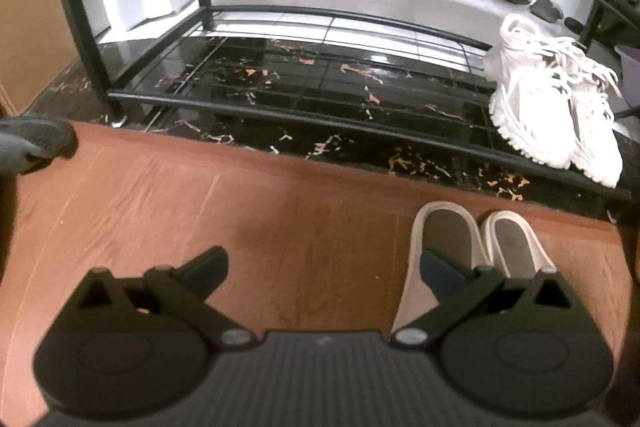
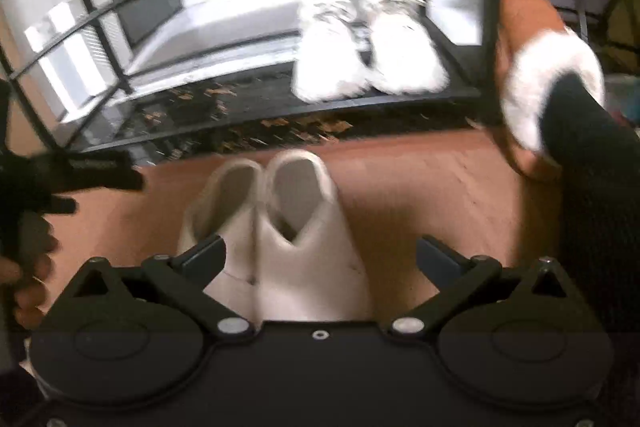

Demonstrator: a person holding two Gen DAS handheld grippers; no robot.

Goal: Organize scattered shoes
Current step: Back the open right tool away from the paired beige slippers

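Observation:
A pair of white slip-on shoes (image 2: 280, 219) stands side by side on the wooden floor, heels toward me; it also shows in the left wrist view (image 1: 476, 247). My right gripper (image 2: 320, 259) is open and empty, its fingers spread on either side of the pair. My left gripper (image 1: 324, 267) is open and empty over bare floor, with its right finger in front of the left slip-on. A pair of white sneakers (image 1: 556, 107) sits at the right end of the black wire shoe rack's bottom shelf (image 1: 304, 83); they also show, blurred, in the right wrist view (image 2: 368, 55).
A foot in a tan slipper with white fur trim (image 2: 548, 87) stands at the right beside the rack post. A black marble strip (image 1: 360, 147) runs under the rack. Grey stones (image 1: 532, 3) lie on the white floor behind. The left hand and tool (image 2: 44, 183) show at the left edge.

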